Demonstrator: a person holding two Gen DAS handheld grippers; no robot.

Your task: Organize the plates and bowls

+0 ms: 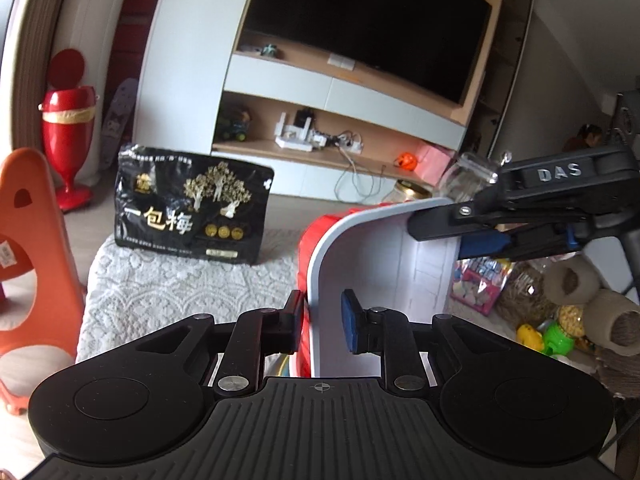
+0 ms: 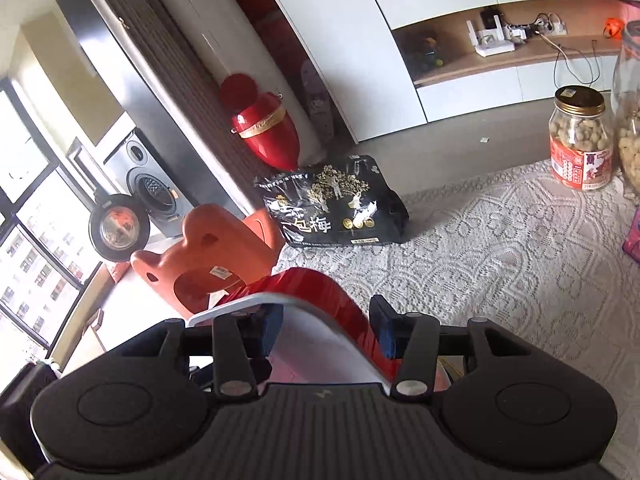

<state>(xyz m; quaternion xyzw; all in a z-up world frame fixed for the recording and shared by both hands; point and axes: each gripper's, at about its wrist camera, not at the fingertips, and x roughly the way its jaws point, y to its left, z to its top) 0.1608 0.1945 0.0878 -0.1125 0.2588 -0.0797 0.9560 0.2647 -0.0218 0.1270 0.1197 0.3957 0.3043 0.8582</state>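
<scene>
Two grippers meet on one red-and-white bowl (image 1: 360, 264), lifted on its side above the lace tablecloth (image 1: 180, 280). From the left wrist view, the orange stool (image 1: 32, 264) stands off the table's left edge, and the black snack bag (image 1: 192, 208) sits upright near the far edge, with bare lace between it and the bowl. The left gripper (image 1: 320, 320) straddles the bowl's near rim, one finger on the red outside and one inside, jaws narrow and pressed to the wall. The right gripper (image 1: 520, 216) pinches the far rim from the right. In the right wrist view its jaws (image 2: 324, 328) likewise bracket the rim, closed down onto it. Right of the bowl the cloth lies open up to the peanut jar (image 2: 580, 140) at the far right edge. Behind stand a red vase (image 2: 264, 128) and a white TV cabinet (image 1: 340, 92).
</scene>
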